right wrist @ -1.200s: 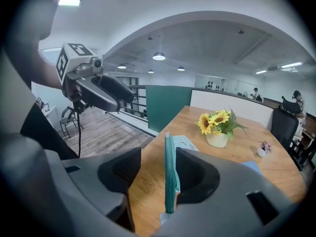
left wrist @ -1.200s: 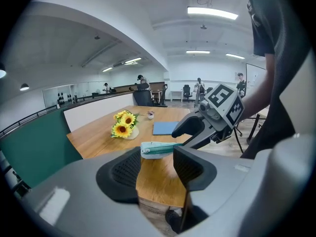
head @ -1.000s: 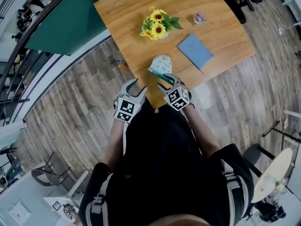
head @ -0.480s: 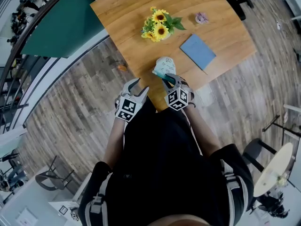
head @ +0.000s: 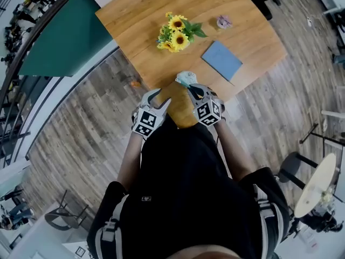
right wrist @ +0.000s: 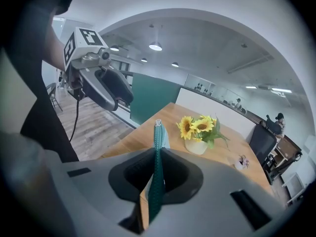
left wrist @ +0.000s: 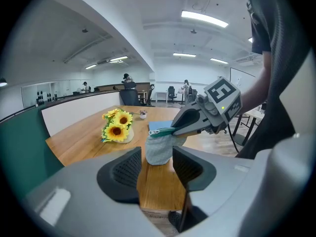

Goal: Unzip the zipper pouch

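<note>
The zipper pouch (head: 186,79) sits on the person's side of the sunflowers (head: 175,31); right gripper (head: 192,89) closing on its teal zipper band, left gripper (head: 157,97) wide open, empty. Likely soft, light, floppy: pinch beside the pull

head view: overhead, steeply down | gripper views: low, close, facing across table (head: 151,9) | shared: sunflowers (head: 175,31) (all three)
</note>
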Tool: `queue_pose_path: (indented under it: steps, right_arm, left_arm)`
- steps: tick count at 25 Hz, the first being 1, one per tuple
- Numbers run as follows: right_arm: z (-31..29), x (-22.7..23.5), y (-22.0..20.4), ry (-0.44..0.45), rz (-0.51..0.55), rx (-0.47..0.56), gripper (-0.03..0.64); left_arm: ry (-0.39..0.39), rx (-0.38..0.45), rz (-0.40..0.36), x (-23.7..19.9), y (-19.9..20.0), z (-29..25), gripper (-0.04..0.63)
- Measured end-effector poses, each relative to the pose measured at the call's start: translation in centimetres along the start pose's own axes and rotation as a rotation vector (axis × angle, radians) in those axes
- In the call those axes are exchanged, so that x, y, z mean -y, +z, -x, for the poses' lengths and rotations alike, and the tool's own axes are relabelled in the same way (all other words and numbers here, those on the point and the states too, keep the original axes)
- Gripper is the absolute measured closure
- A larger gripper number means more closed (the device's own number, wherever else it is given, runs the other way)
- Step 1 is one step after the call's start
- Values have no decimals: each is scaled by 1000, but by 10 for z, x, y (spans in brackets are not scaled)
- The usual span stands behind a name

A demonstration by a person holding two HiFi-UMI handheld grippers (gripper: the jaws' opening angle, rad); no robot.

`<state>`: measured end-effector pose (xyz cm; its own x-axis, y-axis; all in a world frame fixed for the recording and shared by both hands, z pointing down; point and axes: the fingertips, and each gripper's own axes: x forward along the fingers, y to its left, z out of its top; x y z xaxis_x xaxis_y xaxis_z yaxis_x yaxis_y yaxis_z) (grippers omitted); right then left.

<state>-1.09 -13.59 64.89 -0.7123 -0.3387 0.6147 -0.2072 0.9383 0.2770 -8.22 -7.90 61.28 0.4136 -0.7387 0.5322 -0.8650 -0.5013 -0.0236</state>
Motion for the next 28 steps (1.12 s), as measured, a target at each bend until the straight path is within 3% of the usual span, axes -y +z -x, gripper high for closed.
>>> queue_pose_path:
  steps: [10,14,23,28]
  right_arm:
    - [10,1,21,102,65,16,584]
    - [22,-13,38,207,40,70,588]
    - [38,-28,66,330,126,100,588]
    - [43,-27,72,357,106,120,588]
  left_arm:
    - [-68,24,-53,-11,11,-13,397]
    - [-108,39,-63,-13,14,-14,393]
    - [-271,82,-131,-2,32,-18,371]
    - [-394,95,-128,10,37,-10,432]
